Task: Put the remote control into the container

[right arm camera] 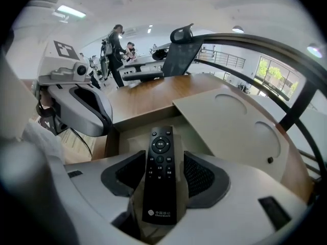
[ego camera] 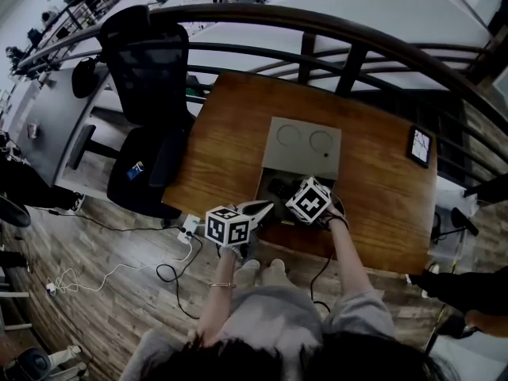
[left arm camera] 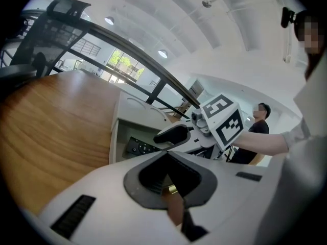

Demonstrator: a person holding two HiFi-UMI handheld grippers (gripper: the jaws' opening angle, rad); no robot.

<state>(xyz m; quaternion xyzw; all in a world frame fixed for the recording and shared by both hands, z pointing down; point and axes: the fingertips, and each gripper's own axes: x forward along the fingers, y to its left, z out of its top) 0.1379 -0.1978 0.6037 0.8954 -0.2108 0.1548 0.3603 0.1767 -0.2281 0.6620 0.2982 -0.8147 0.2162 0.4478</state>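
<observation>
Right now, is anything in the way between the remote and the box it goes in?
No, nothing visible blocks it. The lid sits behind the opening, so the container is open. The remote control already seems to lie inside it, between the open jaws of the right gripper, which do not touch it.
</observation>
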